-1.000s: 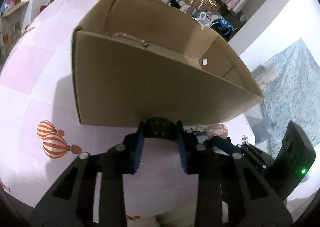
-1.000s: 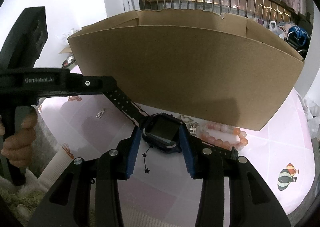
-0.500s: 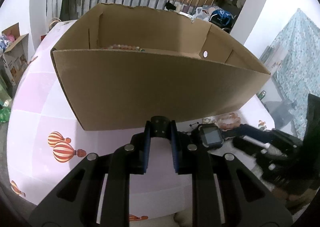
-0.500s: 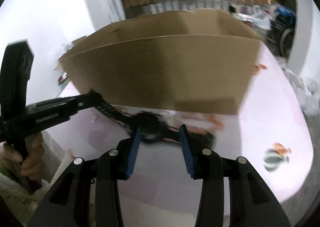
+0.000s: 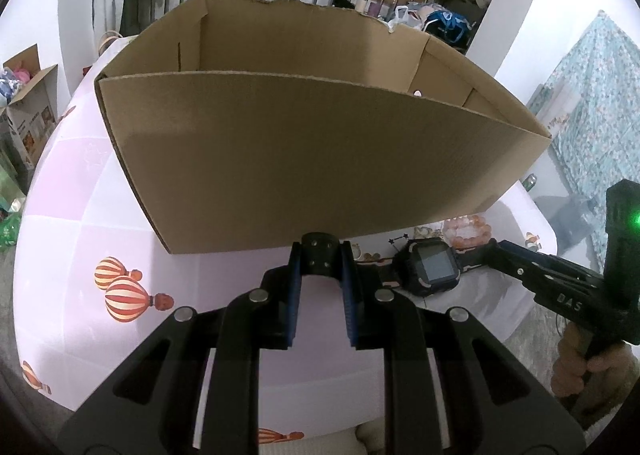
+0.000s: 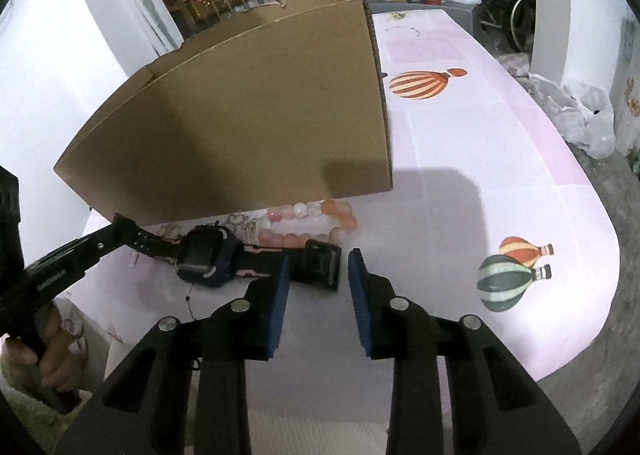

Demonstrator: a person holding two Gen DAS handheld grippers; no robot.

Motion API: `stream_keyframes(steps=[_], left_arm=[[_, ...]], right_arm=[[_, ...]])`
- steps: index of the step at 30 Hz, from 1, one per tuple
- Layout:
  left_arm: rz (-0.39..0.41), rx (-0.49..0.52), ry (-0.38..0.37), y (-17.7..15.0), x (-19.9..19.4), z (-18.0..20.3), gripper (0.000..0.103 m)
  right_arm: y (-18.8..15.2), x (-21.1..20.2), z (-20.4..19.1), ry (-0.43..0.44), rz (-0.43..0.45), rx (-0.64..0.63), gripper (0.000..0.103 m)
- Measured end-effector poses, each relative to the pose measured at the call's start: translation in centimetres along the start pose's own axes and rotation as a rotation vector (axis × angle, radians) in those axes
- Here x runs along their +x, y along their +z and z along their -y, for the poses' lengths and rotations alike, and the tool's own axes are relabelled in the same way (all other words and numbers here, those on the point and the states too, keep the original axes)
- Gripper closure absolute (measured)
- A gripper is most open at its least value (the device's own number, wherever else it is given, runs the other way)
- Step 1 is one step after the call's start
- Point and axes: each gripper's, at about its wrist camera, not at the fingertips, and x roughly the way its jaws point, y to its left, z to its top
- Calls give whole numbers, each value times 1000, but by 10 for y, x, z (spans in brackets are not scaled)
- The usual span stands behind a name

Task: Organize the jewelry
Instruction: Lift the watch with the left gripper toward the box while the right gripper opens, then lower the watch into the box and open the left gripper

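- Holding one end of the watch [image 6: 208, 257] strap, your left gripper [image 5: 319, 271] has its jaws nearly closed, with the perforated strap tip pinched between the blue pads.
- Your right gripper [image 6: 316, 269] is closing its jaws around the buckle end of the strap; the buckle sits between the pads, and I judge they are not yet pressing on it.
- Lying on the table [image 6: 460, 159] just in front of the cardboard box [image 6: 256, 115], the watch has a beaded bracelet [image 6: 312, 223] touching or just behind it, with small trinkets beside it.
- Watch for the closing jaws pushing the buckle away instead of catching it; the strap could then twist or slip from the left pads.
- Lifting could drag the bracelet along if the strap snags its beads.
- Mind the tall near wall of the box: the watch must clear its rim, or it will catch there.
- Open table lies to your right, well apart from the box.
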Motion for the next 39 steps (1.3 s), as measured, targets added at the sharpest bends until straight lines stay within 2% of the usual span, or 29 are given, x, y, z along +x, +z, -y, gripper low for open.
stream_keyframes(steps=[6, 19, 28, 34, 39], left_arm=[[-1, 2, -2, -1, 2, 2, 86], [71, 52, -42, -1, -23, 15, 87], [182, 62, -109, 1, -76, 23, 87], [259, 85, -173, 19, -118, 29, 87], [293, 87, -184, 60, -136, 32, 87]], right_arm=[[-1, 1, -2, -31, 1, -40, 90], [2, -36, -17, -26, 116, -87, 91], [6, -85, -30, -36, 223, -147, 91], [25, -128, -43, -15, 322, -219, 91], [64, -144, -52, 15, 370, -285, 91]])
